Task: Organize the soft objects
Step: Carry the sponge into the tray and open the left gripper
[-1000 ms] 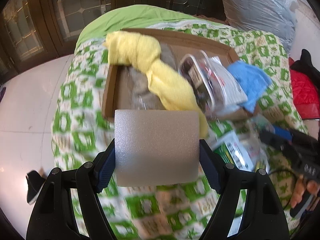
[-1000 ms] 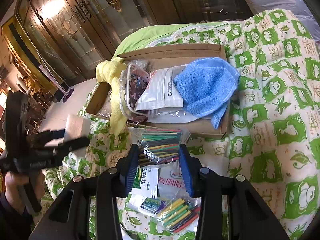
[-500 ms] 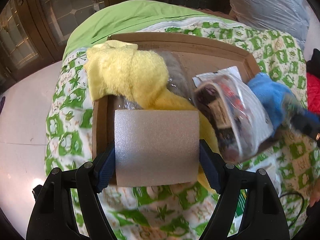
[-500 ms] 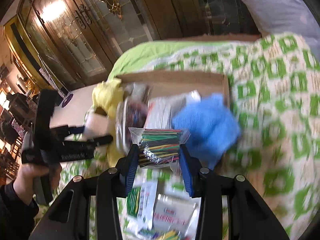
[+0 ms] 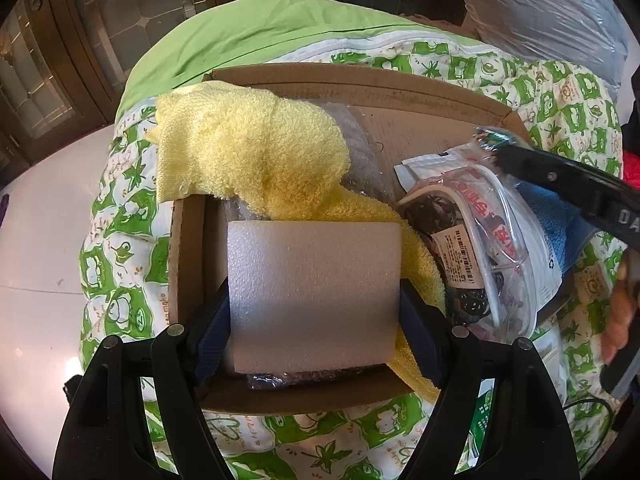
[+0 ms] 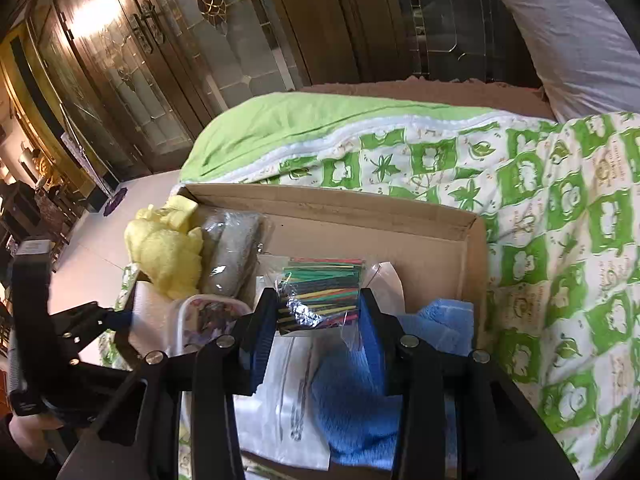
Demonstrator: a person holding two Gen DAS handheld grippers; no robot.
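Note:
My left gripper (image 5: 314,312) is shut on a white foam block (image 5: 314,292) and holds it over the near left part of the cardboard box (image 5: 360,84). My right gripper (image 6: 318,320) is shut on a clear bag of coloured strips (image 6: 320,292) and holds it above the box (image 6: 360,204). In the box lie a yellow towel (image 5: 256,152), a blue cloth (image 6: 360,392), a clear pouch of dark items (image 5: 472,256) and a grey bubble-wrapped bundle (image 6: 230,256). The right gripper shows in the left wrist view (image 5: 560,180).
The box sits on a bed with a green-and-white patterned quilt (image 6: 560,240) and a plain green sheet (image 5: 260,36). A big plastic-wrapped bundle (image 5: 540,4) lies at the back right. Dark wood-and-glass doors (image 6: 160,60) stand behind. White floor (image 5: 40,220) lies left.
Both grippers moved forward over the box. The foam block now hangs above the box's near left part. The bag of strips rose from the quilt to above the box's middle.

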